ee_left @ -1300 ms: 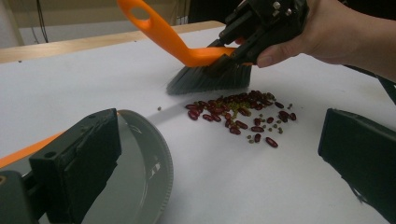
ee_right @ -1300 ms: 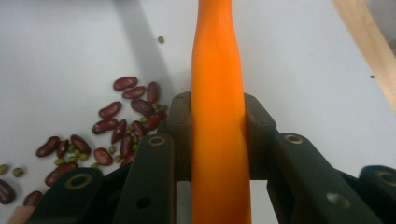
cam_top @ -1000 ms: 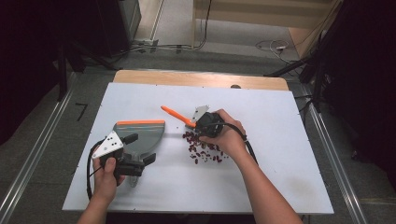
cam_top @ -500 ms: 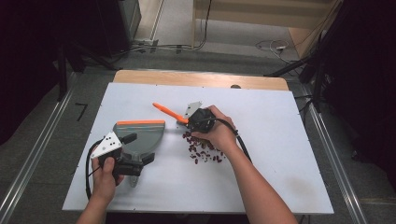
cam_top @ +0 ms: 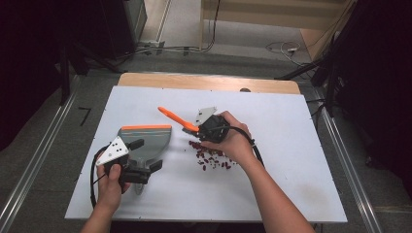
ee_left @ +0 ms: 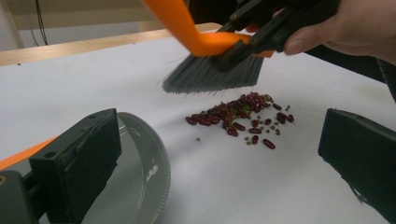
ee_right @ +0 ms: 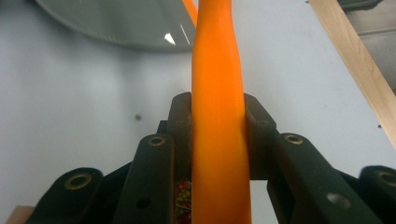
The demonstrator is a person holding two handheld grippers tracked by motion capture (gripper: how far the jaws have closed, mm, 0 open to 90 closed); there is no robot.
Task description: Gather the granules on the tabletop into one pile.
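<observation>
Beans: a loose red heap [cam_top: 210, 158] lying on the white tabletop [cam_top: 301, 160], just right of my dustpan [cam_top: 145, 141] and apart from its lip.
Brush: orange handle [cam_top: 175, 118] clamped in my right claw [ee_right: 217, 121], jaws clenched on both sides of it; grey bristles [ee_left: 212, 77] hang just above the far edge of the heap, not touching it.
Dustpan: grey, orange-edged, flat on the tabletop; my left claw [cam_top: 145, 155] sits at its handle end, but I cannot tell whether it is gripping or released.
Step in hand: I judge it a sweep of the beans toward the pan.
Doing it well: set the bristles down behind the heap, draw low and slow toward the pan, keep the lip pressed flat so nothing slides under; strays at the right edge need a second short pass.
Left claw view: shows the gap between bristles and beans, and tiny greenish bits among them.
Right claw view: shows the grip on the handle up close.
High view: shows the whole layout and both hands.
</observation>
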